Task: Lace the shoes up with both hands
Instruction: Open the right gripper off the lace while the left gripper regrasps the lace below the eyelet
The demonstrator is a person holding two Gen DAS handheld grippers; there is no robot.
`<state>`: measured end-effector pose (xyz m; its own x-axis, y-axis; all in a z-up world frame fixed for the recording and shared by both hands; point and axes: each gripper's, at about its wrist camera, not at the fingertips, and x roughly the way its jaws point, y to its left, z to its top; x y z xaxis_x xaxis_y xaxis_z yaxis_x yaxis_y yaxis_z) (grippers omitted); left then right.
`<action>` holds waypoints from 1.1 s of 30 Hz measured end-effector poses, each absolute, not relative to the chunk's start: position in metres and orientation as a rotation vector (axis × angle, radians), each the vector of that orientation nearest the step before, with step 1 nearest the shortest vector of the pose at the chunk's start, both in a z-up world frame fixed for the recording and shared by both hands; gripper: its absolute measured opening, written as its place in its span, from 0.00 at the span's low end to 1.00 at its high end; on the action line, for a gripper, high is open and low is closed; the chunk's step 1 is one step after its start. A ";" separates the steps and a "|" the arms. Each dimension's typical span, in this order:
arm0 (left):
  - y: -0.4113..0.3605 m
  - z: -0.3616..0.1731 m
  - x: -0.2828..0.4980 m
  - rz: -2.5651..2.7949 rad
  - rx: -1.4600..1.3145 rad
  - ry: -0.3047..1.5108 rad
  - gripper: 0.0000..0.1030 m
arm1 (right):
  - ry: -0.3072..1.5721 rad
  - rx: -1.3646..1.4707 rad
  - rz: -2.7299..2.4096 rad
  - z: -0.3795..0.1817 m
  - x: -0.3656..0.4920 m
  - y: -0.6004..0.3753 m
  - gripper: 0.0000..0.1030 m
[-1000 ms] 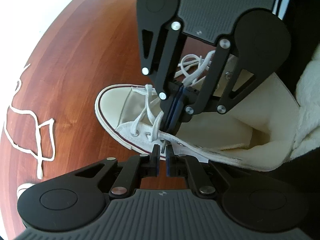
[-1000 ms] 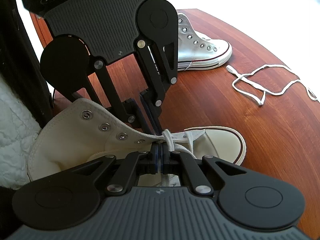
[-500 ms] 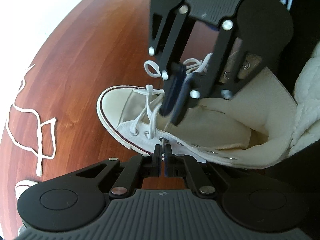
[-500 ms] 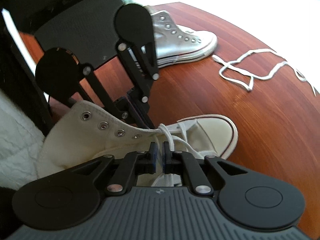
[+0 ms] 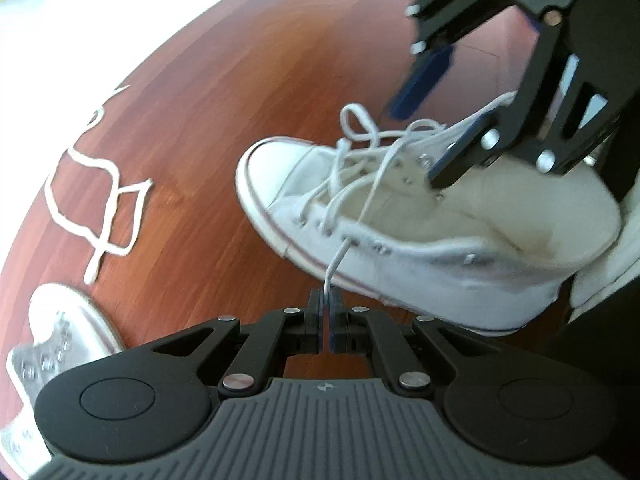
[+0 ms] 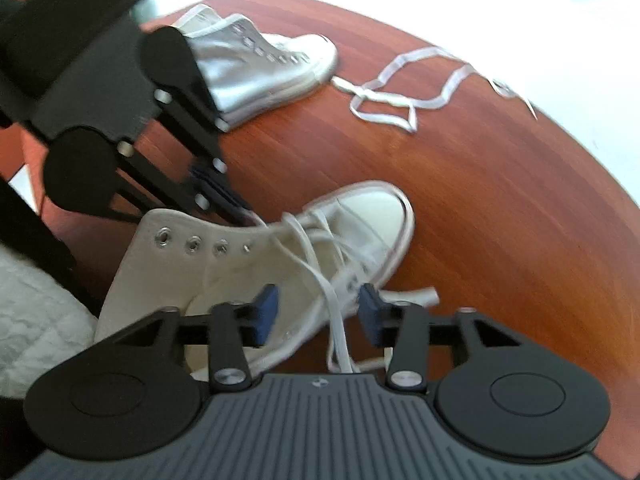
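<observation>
A white high-top shoe (image 5: 460, 240) lies on the red-brown wooden table (image 5: 240, 80), toe to the left, its lower eyelets laced. My left gripper (image 5: 325, 305) is shut on the thin end of the shoe's lace (image 5: 338, 258), which runs taut out of a side eyelet. Above the shoe's tongue my right gripper (image 5: 440, 120) hovers with its jaws opening. In the right wrist view a slack lace strand (image 6: 337, 320) hangs between the blue pads (image 6: 265, 314) of my right gripper (image 6: 318, 313) without being pressed. There my left gripper (image 6: 230, 200) sits at the far side of the shoe (image 6: 180, 276).
A second, unlaced white high-top (image 6: 264, 68) lies further back on the table (image 6: 500, 208), also seen as the shoe at lower left (image 5: 60, 344). A loose white lace (image 6: 400, 98) lies tangled near the table's edge (image 5: 100, 200). White quilted cloth (image 6: 36, 320) borders the shoe's heel side.
My right gripper has let go of the lace, spread its jaws and lifted off the shoe. My left gripper stayed shut and drew its lace end further out of the eyelet.
</observation>
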<state>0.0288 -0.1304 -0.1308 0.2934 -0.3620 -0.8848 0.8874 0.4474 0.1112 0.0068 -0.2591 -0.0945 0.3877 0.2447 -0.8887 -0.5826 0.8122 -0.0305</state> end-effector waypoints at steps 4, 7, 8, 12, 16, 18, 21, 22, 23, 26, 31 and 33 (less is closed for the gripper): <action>-0.116 -0.134 0.027 -0.872 0.673 0.938 0.03 | 1.106 -0.306 0.453 -0.095 -0.002 -0.261 0.45; -0.103 -0.137 0.025 -0.840 0.654 0.953 0.03 | 1.130 -0.306 0.394 -0.099 -0.005 -0.255 0.46; -0.099 -0.136 0.024 -0.835 0.649 0.956 0.03 | 1.135 -0.315 0.376 -0.101 -0.007 -0.253 0.47; -0.076 -0.140 0.023 -0.805 0.634 0.975 0.03 | 1.132 -0.369 0.313 -0.112 -0.013 -0.238 0.53; -0.062 -0.141 0.019 -0.802 0.633 0.973 0.03 | 1.140 -0.352 0.261 -0.124 -0.011 -0.233 0.54; -0.057 -0.141 0.018 -0.800 0.630 0.972 0.03 | 1.142 -0.340 0.249 -0.126 -0.010 -0.234 0.55; -0.053 -0.141 0.022 -0.798 0.604 0.968 0.07 | 1.144 -0.329 0.238 -0.128 -0.009 -0.236 0.55; -0.053 -0.140 0.022 -0.805 0.595 0.969 0.10 | 1.144 -0.333 0.238 -0.127 -0.009 -0.236 0.56; -0.052 -0.139 0.022 -0.813 0.588 0.970 0.13 | 1.143 -0.338 0.239 -0.127 -0.009 -0.235 0.56; -0.054 -0.132 0.022 -0.840 0.554 0.957 0.31 | 1.146 -0.354 0.241 -0.127 -0.009 -0.232 0.56; -0.063 -0.124 0.018 -0.888 0.549 0.914 0.31 | 1.146 -0.360 0.253 -0.128 -0.008 -0.231 0.56; -0.071 -0.125 0.018 -0.912 0.552 0.903 0.31 | 1.143 -0.358 0.259 -0.128 -0.008 -0.232 0.56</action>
